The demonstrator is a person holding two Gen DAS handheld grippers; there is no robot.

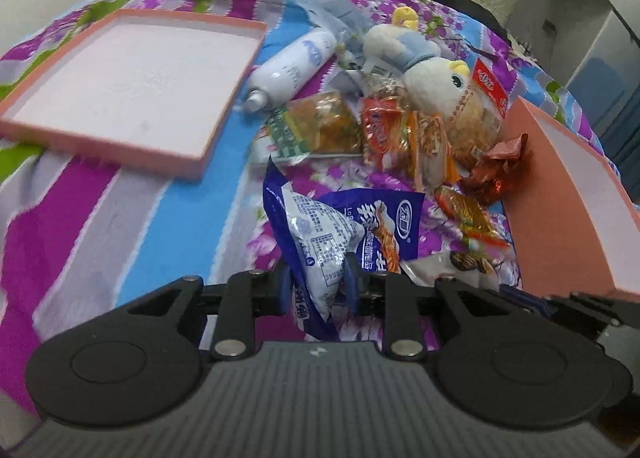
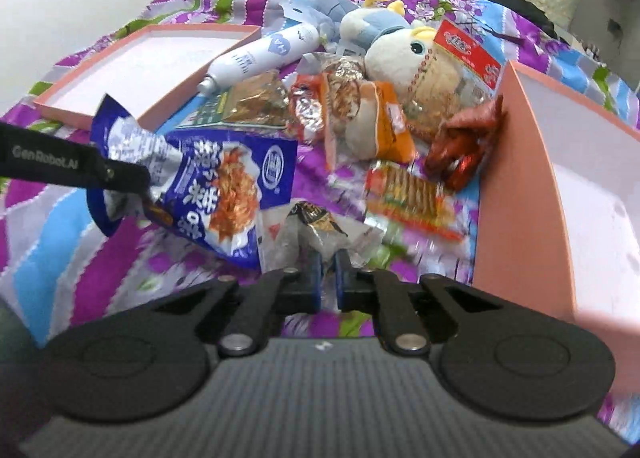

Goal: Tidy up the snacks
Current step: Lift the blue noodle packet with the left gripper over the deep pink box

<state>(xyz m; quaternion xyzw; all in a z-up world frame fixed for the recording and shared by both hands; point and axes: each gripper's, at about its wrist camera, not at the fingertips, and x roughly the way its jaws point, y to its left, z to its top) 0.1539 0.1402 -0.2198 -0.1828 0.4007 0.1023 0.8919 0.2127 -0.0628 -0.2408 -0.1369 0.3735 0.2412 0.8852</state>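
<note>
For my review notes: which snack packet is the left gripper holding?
On the striped floral bedspread, between two pink boxes, lies a snack pile. The left gripper is shut on the blue noodle packet, the pile's only blue-and-white one; its neighbours are orange, red or green.

"GenRobot.AI" in grey on the black left gripper (image 2: pixel 120 178), Chinese characters on blue snack bag (image 2: pixel 224 178), unreadable

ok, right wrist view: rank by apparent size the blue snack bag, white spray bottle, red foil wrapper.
1. blue snack bag, though it is nearest the camera, which inflates it
2. white spray bottle
3. red foil wrapper
</note>
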